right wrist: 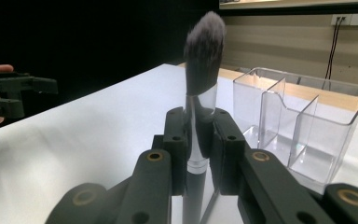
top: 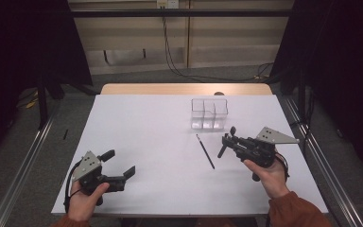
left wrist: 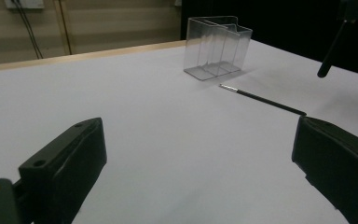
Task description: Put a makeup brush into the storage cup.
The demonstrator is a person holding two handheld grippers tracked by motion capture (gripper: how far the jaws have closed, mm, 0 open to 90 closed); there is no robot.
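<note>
My right gripper (top: 226, 140) is shut on a makeup brush (top: 233, 130) and holds it upright above the table. In the right gripper view the brush (right wrist: 201, 70) stands between the jaws of my right gripper (right wrist: 200, 140), its dark bristle head up and its silver ferrule clamped. A clear plastic organiser (top: 209, 113) with several compartments stands just beyond it. A thin black liner brush (top: 205, 151) lies flat on the white table (top: 146, 132), to the left of my right gripper. My left gripper (top: 119, 163) hovers open and empty near the front left corner.
The left gripper view has the organiser (left wrist: 216, 46) and the thin brush (left wrist: 263, 99) ahead between the wide-apart jaws of my left gripper (left wrist: 200, 158). Cables hang on the far wall (top: 170, 52). Metal rails (top: 23, 161) run along both table sides.
</note>
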